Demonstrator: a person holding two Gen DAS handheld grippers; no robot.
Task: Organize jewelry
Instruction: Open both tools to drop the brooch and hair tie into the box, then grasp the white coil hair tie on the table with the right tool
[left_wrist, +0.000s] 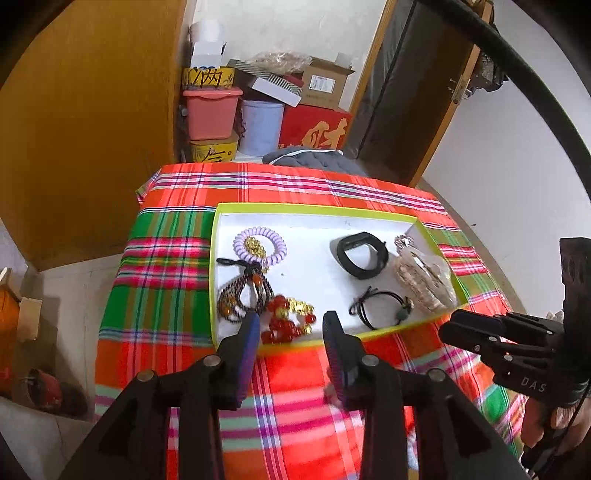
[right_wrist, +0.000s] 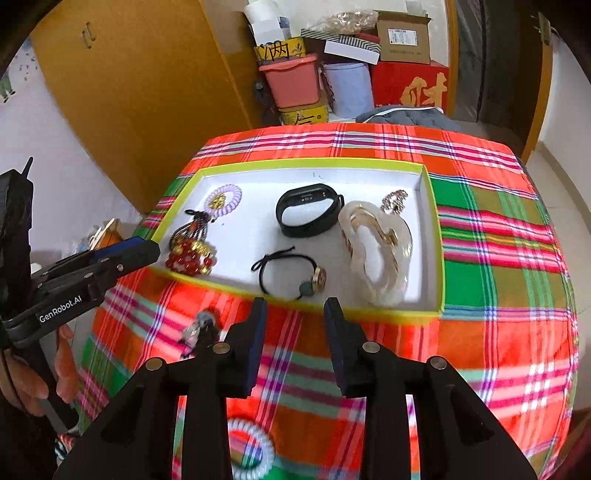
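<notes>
A white tray with a lime rim (left_wrist: 317, 212) (right_wrist: 432, 236) lies on the plaid cloth. It holds a purple coil hair tie (left_wrist: 275, 245) (right_wrist: 231, 201), a dark bead strand (left_wrist: 240, 295), a red and gold bead bracelet (left_wrist: 286, 321) (right_wrist: 190, 256), a black band (left_wrist: 364, 254) (right_wrist: 308, 214), a black cord hair tie (left_wrist: 380, 304) (right_wrist: 291, 269) and a clear claw clip (left_wrist: 424, 278) (right_wrist: 376, 254). My left gripper (left_wrist: 291, 325) is open and empty above the tray's near edge, over the red bracelet. My right gripper (right_wrist: 295, 308) is open and empty before the tray. A small grey charm (right_wrist: 199, 330) and a pale coil hair tie (right_wrist: 247, 454) lie on the cloth near it.
The plaid-covered table (left_wrist: 295, 406) (right_wrist: 498, 332) drops off on all sides. Behind it stand a wooden cabinet (left_wrist: 92, 129), stacked boxes and tubs (left_wrist: 266, 107) and a dark door (left_wrist: 406, 92). A grey padded cloth (left_wrist: 310, 158) lies at the table's far edge.
</notes>
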